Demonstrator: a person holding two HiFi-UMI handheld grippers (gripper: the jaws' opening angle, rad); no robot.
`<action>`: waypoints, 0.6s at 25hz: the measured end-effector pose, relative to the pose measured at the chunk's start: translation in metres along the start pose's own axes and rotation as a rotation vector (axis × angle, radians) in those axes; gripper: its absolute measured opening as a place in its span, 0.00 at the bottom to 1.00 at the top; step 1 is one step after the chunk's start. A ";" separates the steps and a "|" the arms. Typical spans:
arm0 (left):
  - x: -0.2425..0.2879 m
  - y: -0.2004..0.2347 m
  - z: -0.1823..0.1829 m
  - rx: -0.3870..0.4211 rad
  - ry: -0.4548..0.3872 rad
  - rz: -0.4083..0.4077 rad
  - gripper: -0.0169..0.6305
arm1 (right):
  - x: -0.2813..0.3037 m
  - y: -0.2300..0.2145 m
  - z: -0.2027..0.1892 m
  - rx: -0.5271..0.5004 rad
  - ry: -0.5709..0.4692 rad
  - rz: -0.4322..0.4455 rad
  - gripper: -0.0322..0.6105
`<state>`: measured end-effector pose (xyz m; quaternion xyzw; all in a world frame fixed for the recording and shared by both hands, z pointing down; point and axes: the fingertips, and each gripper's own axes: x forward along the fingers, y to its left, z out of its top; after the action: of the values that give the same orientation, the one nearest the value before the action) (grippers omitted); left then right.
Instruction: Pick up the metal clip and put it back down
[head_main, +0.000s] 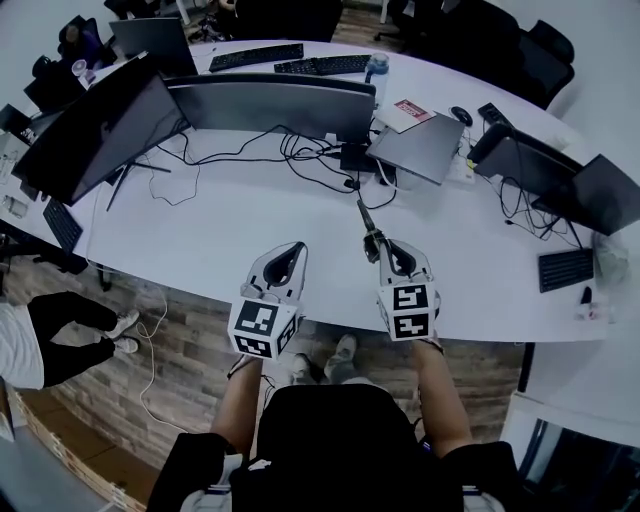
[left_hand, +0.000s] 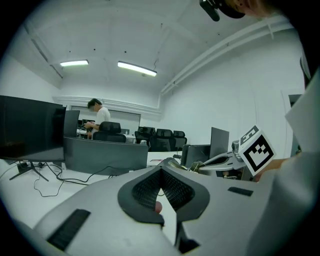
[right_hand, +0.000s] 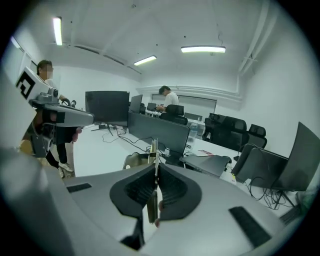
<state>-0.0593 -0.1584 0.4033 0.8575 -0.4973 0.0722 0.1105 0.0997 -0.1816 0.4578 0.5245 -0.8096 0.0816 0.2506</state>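
Observation:
My right gripper (head_main: 378, 243) is shut on the metal clip (head_main: 366, 222), a thin, long metal piece that sticks out forward from the jaws, held in the air above the white table (head_main: 250, 215) near its front edge. In the right gripper view the clip (right_hand: 153, 150) stands edge-on between the closed pads (right_hand: 167, 187), with its brass-coloured end (right_hand: 135, 160) beyond them. My left gripper (head_main: 297, 246) hovers beside it on the left, its jaws (left_hand: 160, 169) closed tip to tip with nothing between them. From the left gripper view the right gripper (left_hand: 220, 160) and the clip (left_hand: 175, 164) show at the right.
Dark monitors (head_main: 270, 105) stand across the table's middle, with cables (head_main: 300, 150) and a closed laptop (head_main: 420, 148) behind the clip. Keyboards (head_main: 255, 55) lie at the back, another monitor (head_main: 580, 190) at the right. A person's legs (head_main: 60, 330) are at the left on the floor.

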 end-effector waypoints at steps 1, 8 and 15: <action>-0.003 0.000 0.006 -0.007 -0.016 -0.001 0.04 | -0.004 0.000 0.005 0.003 -0.013 -0.005 0.09; -0.020 -0.002 0.046 0.027 -0.097 -0.008 0.04 | -0.033 0.000 0.044 0.006 -0.107 -0.038 0.09; -0.034 -0.010 0.077 0.069 -0.152 -0.028 0.04 | -0.064 -0.007 0.078 0.016 -0.199 -0.079 0.09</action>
<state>-0.0660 -0.1452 0.3197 0.8706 -0.4895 0.0226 0.0437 0.1016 -0.1640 0.3581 0.5633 -0.8087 0.0257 0.1675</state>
